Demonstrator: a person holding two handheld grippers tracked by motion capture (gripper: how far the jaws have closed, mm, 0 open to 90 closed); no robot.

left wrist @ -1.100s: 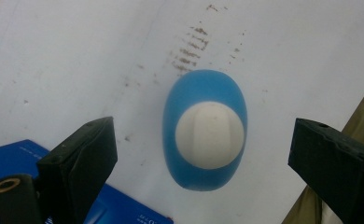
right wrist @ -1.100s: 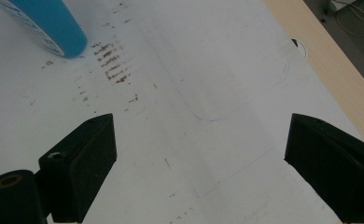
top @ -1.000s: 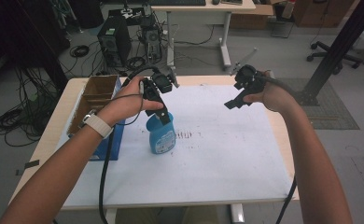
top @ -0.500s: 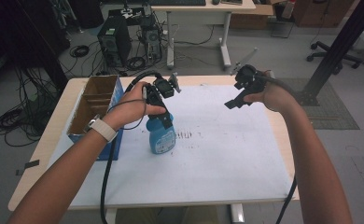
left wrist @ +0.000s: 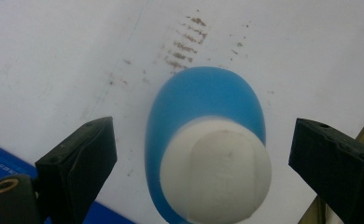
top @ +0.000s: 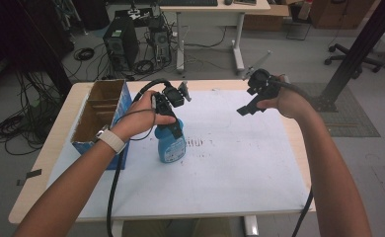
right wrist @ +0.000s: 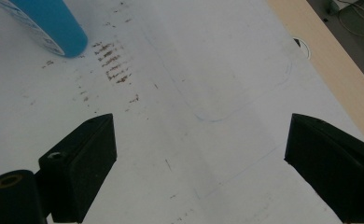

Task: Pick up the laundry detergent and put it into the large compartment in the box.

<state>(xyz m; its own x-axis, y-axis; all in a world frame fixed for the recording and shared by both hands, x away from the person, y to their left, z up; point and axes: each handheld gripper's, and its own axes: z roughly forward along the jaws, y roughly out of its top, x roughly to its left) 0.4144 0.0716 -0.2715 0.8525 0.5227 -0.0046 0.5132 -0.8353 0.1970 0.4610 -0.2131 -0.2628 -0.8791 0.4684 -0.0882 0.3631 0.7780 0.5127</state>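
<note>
A blue bottle (top: 171,146) with a white cap (left wrist: 215,175) stands upright on the white mat (top: 230,163). My left gripper (top: 171,127) hangs right over its top, pointing down. In the left gripper view this gripper (left wrist: 203,163) is open, one black jaw on each side of the cap with a gap to both. My right gripper (top: 245,109) is held in the air over the mat's far right part. In its own view it (right wrist: 201,158) is open with nothing between the jaws, and the bottle's base (right wrist: 49,23) shows at the top left.
An open cardboard box with blue sides (top: 99,116) stands at the mat's left edge, close to the bottle. Brown smudges (right wrist: 110,63) mark the mat beside the bottle. The wooden table edge (right wrist: 320,51) runs along the right. Cables trail from both grippers.
My left hand and gripper have shifted slightly to the right above the bottle. The bottle and my right gripper have stayed where they were.
</note>
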